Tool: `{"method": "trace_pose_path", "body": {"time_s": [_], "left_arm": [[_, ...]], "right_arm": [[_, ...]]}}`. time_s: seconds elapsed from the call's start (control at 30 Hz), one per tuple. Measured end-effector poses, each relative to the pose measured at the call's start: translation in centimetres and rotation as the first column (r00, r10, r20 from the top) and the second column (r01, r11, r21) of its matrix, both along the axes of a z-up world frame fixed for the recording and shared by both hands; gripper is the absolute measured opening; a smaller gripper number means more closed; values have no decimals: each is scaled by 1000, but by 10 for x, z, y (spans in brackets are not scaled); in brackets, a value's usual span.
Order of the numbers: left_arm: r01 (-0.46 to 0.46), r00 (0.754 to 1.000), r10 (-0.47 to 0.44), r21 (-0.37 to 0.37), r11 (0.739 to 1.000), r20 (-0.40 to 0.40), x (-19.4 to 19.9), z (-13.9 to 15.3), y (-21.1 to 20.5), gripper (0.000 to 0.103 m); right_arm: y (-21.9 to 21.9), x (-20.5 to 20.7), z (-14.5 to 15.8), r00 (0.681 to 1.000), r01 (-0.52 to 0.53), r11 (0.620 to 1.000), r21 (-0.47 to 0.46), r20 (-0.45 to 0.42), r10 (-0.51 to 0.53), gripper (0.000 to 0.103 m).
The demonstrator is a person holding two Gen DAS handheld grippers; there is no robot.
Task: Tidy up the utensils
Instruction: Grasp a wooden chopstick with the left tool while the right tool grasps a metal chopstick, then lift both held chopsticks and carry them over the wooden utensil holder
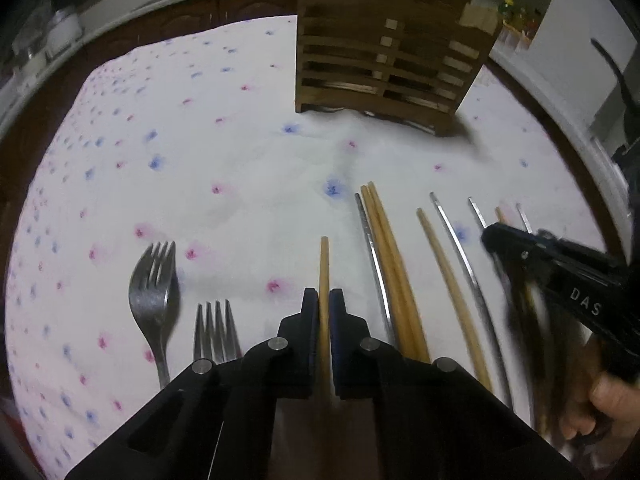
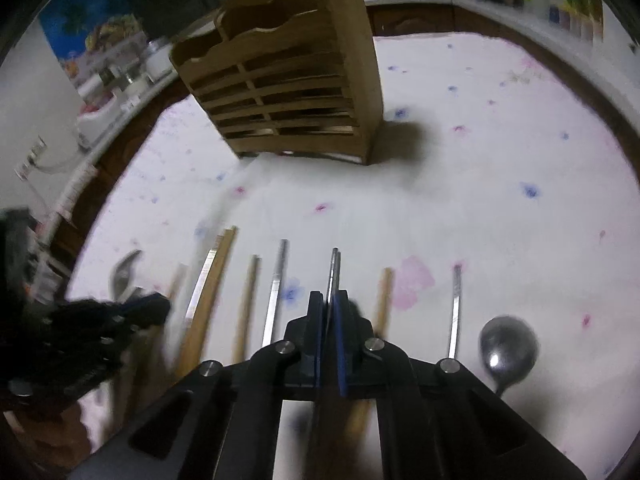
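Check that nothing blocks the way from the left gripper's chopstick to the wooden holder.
Nothing visible does. The left gripper is shut on a wooden chopstick, and only bare tablecloth lies between it and the holder. The other chopsticks lie off to the right.

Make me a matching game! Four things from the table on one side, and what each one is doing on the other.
Things:
1. wooden chopstick
2. metal chopsticks
3. spoon
4. wooden holder

States:
A. lying loose on the cloth
B. standing upright
C. pinched in the left tool
D. pinched in the right tool

Pairs: 1-C, 2-D, 3-A, 4-B
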State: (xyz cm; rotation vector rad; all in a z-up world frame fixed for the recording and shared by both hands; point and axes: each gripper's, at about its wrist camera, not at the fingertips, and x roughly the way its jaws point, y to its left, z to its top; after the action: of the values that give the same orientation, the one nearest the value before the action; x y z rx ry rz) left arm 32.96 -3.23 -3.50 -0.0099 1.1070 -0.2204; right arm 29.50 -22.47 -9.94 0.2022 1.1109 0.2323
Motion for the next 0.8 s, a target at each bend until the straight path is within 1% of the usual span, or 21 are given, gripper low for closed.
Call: {"method": "trace_pose_path", "body": {"time_s": [0.17,0.27,0.43,0.5,0.63,0.8], "left_arm": [[-2,999,4,-56,998,39,-20,15,11,3],[5,996,4,-103,995,86,-39,37,21,3],[19,985,10,-168,986,170,-71,75,36,3],[26,978,15,-191,981,208,-88,91,44,3],[35,965,22,-214,976,260,-116,110,57,3],[38,951,38,-236,971,306,-140,127,73,3]], "right_arm": [[-1,-16,29,998,5,999,46,61,-8,5],[-1,-25,47,996,3,997,79,90,-10,5],[1,-47,85,984,-14,995,100,179,-4,5],[2,-56,99,978,-17,995,96,210,-4,5],[7,-70,123,963,-34,996,80,269,11,5],[10,-81,143,947,-43,997,69,319,19,5]]}}
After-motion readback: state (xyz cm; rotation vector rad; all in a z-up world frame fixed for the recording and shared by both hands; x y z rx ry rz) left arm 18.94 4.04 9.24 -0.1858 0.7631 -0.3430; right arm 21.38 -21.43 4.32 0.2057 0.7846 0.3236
